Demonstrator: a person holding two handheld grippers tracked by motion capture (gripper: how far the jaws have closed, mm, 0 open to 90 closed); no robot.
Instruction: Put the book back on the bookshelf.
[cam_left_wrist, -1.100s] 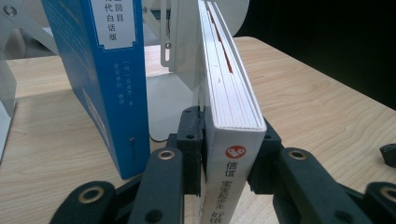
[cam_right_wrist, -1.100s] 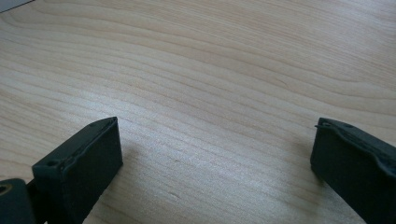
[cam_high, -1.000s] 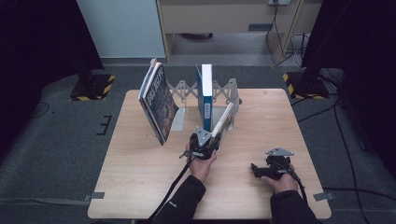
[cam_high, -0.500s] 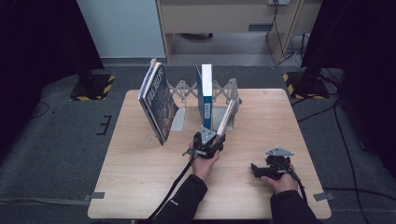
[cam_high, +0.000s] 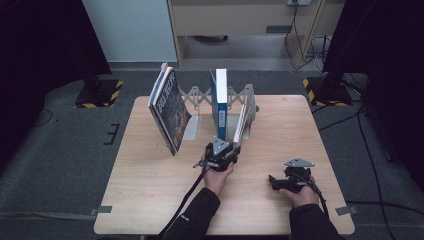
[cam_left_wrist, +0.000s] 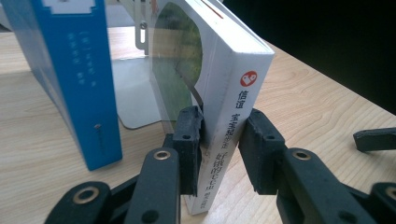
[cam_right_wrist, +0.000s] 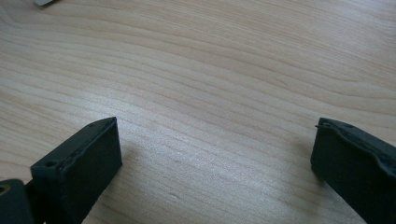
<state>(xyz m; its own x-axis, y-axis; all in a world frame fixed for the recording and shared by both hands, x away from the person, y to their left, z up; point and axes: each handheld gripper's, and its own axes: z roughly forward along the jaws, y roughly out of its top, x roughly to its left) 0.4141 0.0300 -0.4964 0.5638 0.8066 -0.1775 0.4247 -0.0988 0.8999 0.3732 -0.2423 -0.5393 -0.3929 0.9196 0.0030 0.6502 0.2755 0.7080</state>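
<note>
A white book (cam_high: 243, 120) leans against the right end of a metal book rack (cam_high: 197, 95). My left gripper (cam_high: 231, 148) holds it low at the spine. In the left gripper view the two black pads (cam_left_wrist: 189, 135) press on either side of the white book (cam_left_wrist: 233, 93); the jaws have just been closing with the book between them. A blue book (cam_high: 220, 100) stands upright beside it, close on the left (cam_left_wrist: 70, 70). My right gripper (cam_high: 275, 181) rests on the table at the front right, its jaws wide open over bare wood (cam_right_wrist: 215, 135).
A dark-covered book (cam_high: 170, 110) leans at the rack's left end. The rack's grey base plate (cam_left_wrist: 133, 98) lies between the blue and white books. The wooden table (cam_high: 150, 190) ends at dark floor on all sides. One jaw of the right gripper (cam_left_wrist: 373, 138) shows far right.
The white book's lower end has shifted a little to the right, so it stands steeper in the left gripper. The right gripper has stayed still.
</note>
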